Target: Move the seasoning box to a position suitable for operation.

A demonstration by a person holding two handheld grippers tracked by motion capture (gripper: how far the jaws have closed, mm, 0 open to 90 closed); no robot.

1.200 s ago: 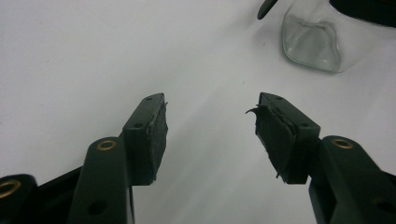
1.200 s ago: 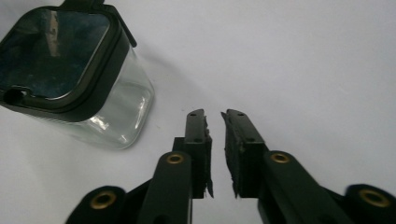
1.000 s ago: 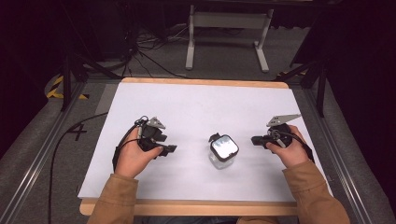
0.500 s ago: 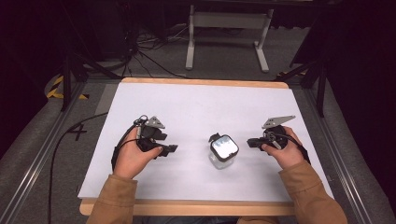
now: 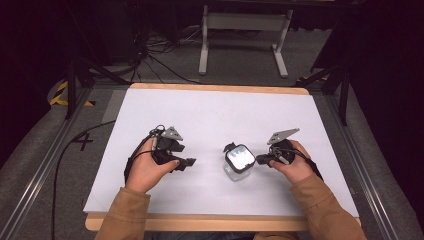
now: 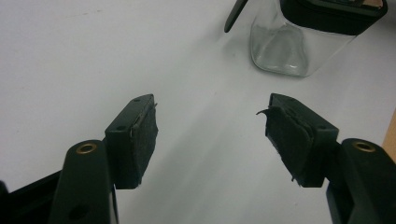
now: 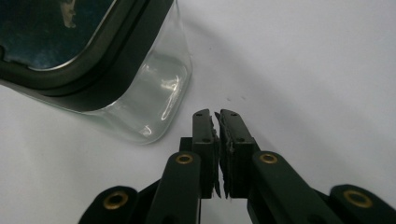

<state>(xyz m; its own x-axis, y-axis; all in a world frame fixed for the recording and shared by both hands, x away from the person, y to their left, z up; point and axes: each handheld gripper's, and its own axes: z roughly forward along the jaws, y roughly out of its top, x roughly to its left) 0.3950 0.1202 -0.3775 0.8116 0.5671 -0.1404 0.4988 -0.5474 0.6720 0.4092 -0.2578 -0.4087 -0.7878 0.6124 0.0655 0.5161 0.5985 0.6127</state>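
A clear glass jar (image 5: 239,162) with a black-framed square lid (image 5: 239,156) stood upright on the white table (image 5: 215,115), a little toward five o'clock from the table's middle in the high view. A small black latch tab (image 5: 229,147) stuck out from the lid at about ten o'clock.

The right gripper (image 5: 261,159) lay at the jar's three o'clock, just beside it, its tips pointing toward nine o'clock at the glass. In the right gripper view its jaws were pressed together with nothing between them, and the jar's rounded lower corner (image 7: 156,93) sat at about eleven o'clock from the tips, close but apart. The right hand (image 5: 295,162) held it low over the table.

The left gripper (image 5: 189,162) was at the jar's nine o'clock, near but clear of it, gripped by the left hand (image 5: 147,170). In the left gripper view its jaws stood wide apart over bare table, with the jar (image 6: 299,46) at one o'clock beyond them.
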